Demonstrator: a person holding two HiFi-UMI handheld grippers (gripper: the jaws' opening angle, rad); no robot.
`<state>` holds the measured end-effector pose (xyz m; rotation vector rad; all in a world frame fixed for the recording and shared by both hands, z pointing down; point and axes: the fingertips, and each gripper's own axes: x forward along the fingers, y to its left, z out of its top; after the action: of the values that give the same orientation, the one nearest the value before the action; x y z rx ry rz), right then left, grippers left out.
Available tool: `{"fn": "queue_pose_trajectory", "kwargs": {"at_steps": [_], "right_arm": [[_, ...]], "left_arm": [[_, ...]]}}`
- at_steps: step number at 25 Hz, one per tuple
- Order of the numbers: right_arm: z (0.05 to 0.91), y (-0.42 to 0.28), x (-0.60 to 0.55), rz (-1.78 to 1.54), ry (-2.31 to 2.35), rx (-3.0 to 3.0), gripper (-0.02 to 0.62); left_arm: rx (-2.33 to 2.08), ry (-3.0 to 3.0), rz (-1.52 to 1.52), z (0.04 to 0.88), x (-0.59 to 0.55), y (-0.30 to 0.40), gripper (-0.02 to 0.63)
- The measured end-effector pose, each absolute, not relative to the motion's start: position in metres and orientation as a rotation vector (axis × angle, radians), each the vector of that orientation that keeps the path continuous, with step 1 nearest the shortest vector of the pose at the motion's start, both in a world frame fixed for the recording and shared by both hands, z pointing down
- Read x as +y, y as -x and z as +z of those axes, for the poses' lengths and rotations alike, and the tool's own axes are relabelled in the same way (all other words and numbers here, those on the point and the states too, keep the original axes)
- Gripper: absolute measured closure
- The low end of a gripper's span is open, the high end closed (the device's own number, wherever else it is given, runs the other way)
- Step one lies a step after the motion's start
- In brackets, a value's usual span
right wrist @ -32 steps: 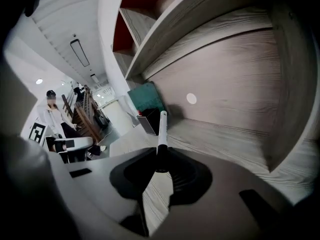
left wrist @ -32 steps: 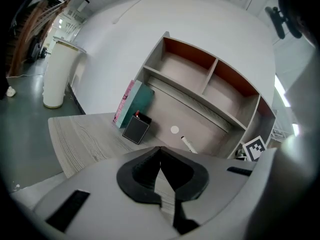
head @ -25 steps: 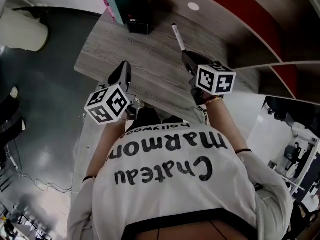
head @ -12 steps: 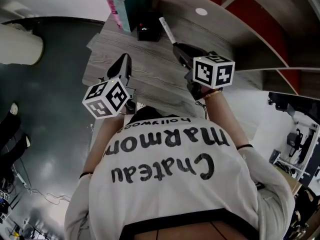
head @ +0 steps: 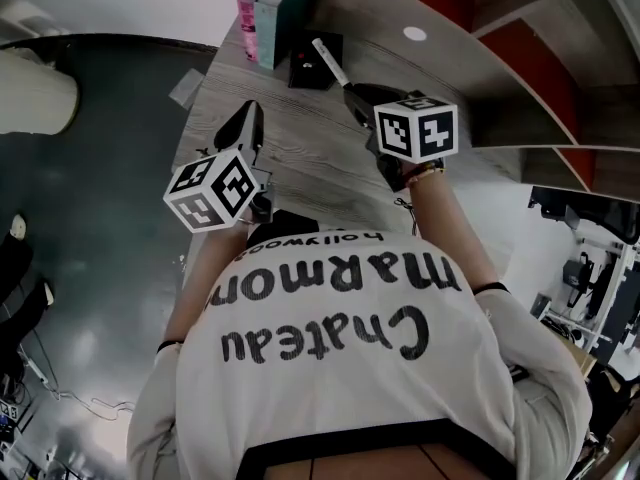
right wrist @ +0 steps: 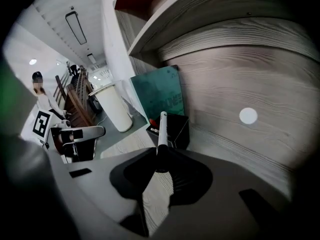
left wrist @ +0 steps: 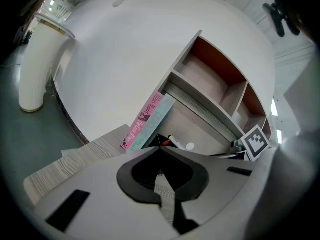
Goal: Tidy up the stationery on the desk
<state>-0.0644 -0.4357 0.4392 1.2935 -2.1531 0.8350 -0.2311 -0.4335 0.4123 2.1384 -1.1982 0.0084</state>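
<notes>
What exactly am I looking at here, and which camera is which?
There is no robot arm here. A person holds a two-jaw gripper in each hand, and the checkered cubes are parts of those grippers. The head view looks steeply down over the person's shirt onto a wood-grain desk. The other two cameras ride on the grippers and look along their jaws. The right gripper is closed on a white pen, which points toward an open black box on the desk. Next to the box stand two books, one pink and one teal. The left gripper has its jaws together and holds nothing.
</notes>
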Motion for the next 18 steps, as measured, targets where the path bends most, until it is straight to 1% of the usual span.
{"fn": "queue_pose_trajectory", "kwargs": {"at_steps": [18], "right_arm": [[0.426,0.069,-0.465,0.723,-1.314,-2.053,0.515]], "left_arm": [[-1.173,-2.122,-0.042,0.415,-0.447,0.246,0.591]]}}
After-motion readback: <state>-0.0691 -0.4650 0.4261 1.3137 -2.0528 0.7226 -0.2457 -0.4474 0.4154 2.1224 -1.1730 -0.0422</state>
